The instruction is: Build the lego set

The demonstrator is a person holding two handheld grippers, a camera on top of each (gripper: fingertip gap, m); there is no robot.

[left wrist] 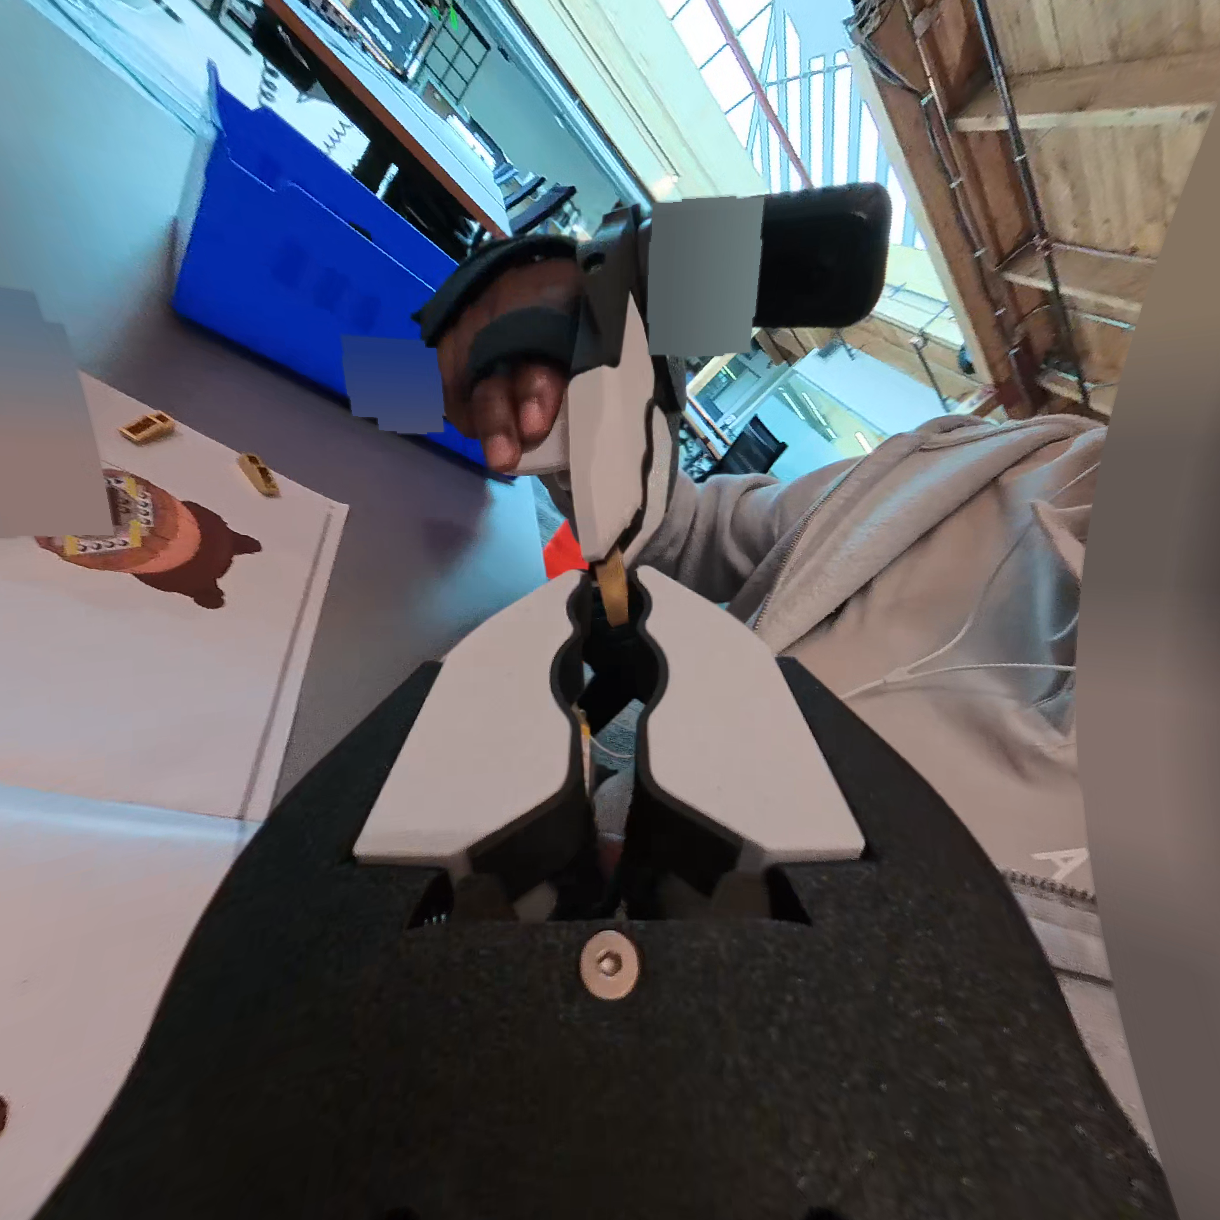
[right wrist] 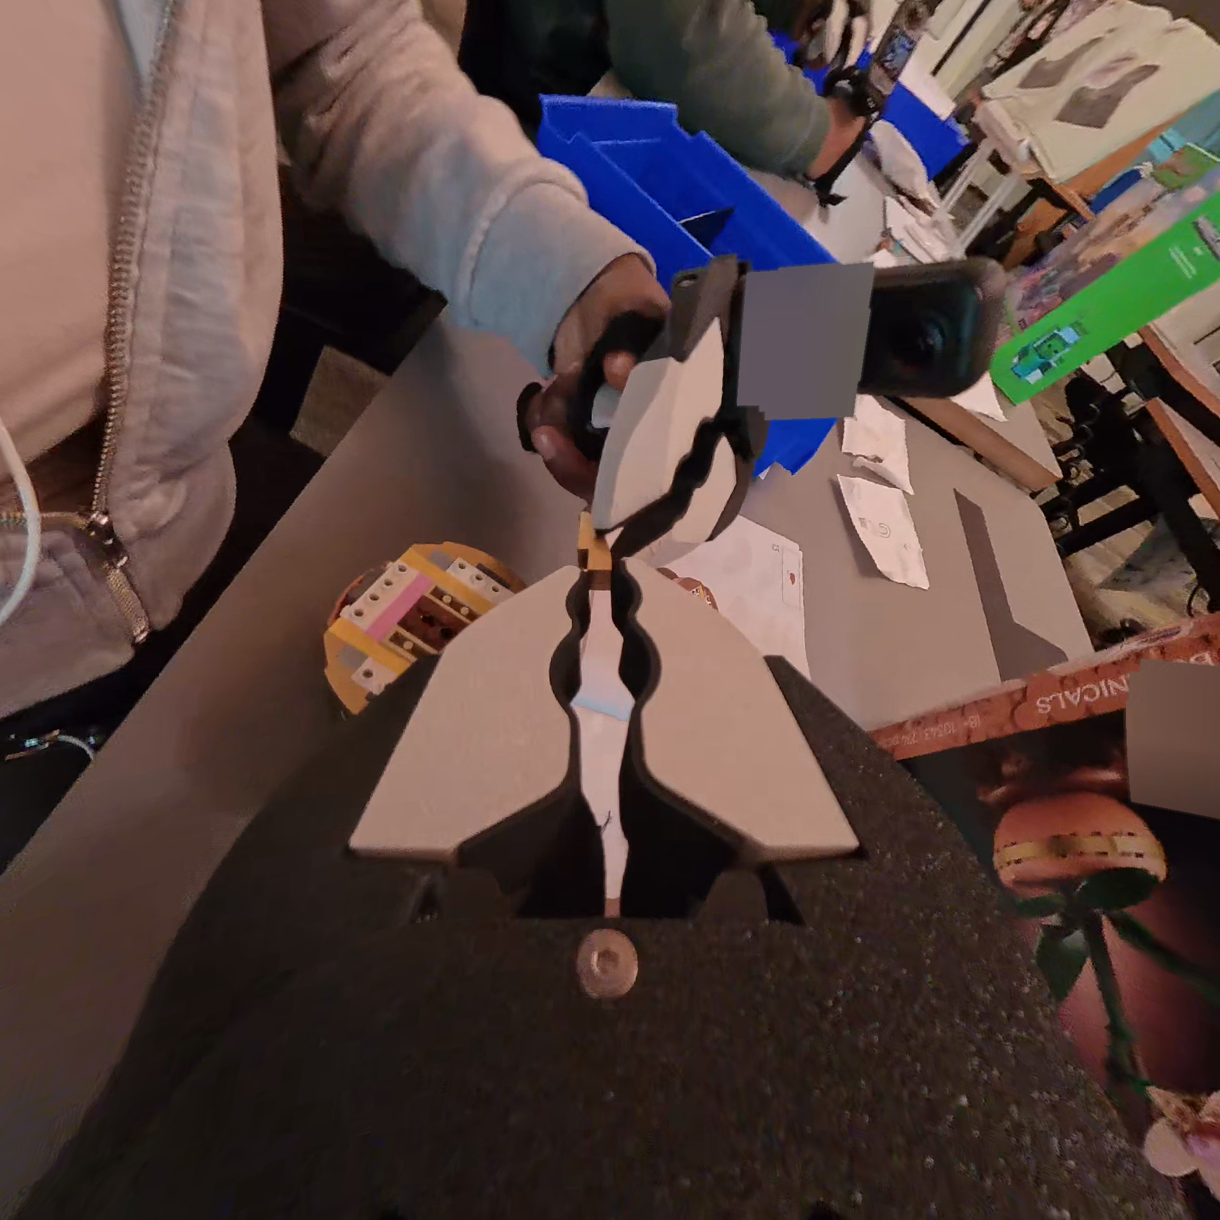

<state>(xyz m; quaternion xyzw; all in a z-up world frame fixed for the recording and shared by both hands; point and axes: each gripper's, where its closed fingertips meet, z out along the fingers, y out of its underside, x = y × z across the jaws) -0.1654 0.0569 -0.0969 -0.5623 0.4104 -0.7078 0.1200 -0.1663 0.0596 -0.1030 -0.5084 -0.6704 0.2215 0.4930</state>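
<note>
The left gripper [left wrist: 610, 581] is nearly shut. Its two grey fingers pinch the bottom end of a small tan brick [left wrist: 612, 591]. The brick stands up long and thin, with its long side running the same way the fingers point.

The right gripper [left wrist: 604, 551] comes down onto the top end of that same brick, tip to tip with the left one. In the right wrist view its own fingers [right wrist: 528, 660] are also nearly shut on the tan brick [right wrist: 592, 553], and the left gripper [right wrist: 610, 528] meets it from the other side. So both tools hold one little piece — or maybe two pieces being pushed together. I cannot tell which.

The next move is likely a push or a pull along that long side, since the two tools face each other in one line. Neither one is nearer; both are already on it.

A bit farther off, down on the grey table [right wrist: 396, 422], sits the round part-built model [right wrist: 409, 610], to the left of the right gripper and well apart from the held brick. In the left wrist view two more tan pieces [left wrist: 146, 426] lie on the white instruction sheet [left wrist: 165, 660]. Farthest back is a blue bin [left wrist: 297, 264].
</note>
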